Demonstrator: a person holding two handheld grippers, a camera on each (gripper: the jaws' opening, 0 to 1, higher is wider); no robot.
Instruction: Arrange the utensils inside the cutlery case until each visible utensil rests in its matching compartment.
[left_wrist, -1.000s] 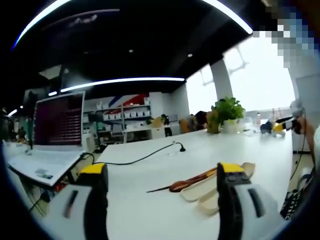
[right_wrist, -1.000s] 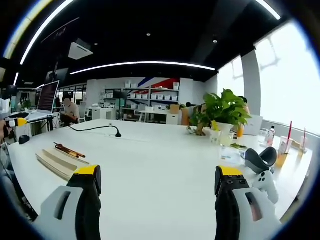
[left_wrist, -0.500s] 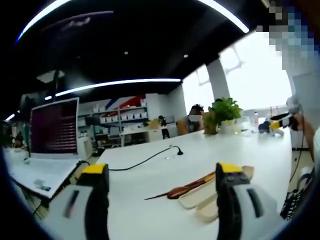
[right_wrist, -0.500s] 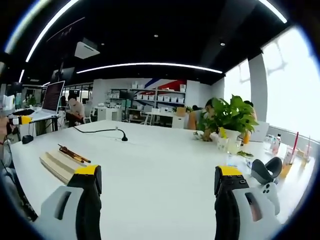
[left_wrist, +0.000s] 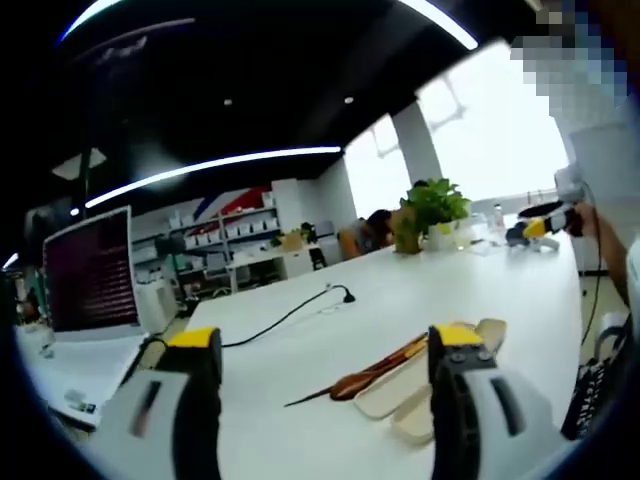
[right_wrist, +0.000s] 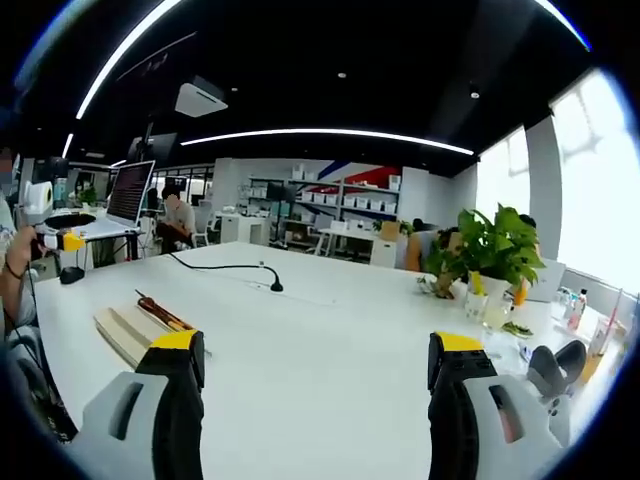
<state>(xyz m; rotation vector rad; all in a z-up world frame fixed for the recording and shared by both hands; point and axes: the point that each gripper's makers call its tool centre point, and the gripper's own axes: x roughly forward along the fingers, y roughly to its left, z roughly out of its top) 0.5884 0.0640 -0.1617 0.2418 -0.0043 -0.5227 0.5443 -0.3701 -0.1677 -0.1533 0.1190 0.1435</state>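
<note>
White table (right_wrist: 330, 350) spanning both views, beige cutlery case (left_wrist: 400, 390) lying open near the table edge just ahead of the right jaw in the left gripper view, brown wooden utensils (left_wrist: 370, 368) resting along its far side, left gripper (left_wrist: 320, 350) spread and empty, right gripper (right_wrist: 315, 350) spread and empty, black cable (right_wrist: 225, 267) farther back

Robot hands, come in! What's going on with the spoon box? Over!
Left gripper open, empty. Right gripper open, empty. Cutlery case on white table, brown utensils alongside, untouched. Black cable farther back.
</note>
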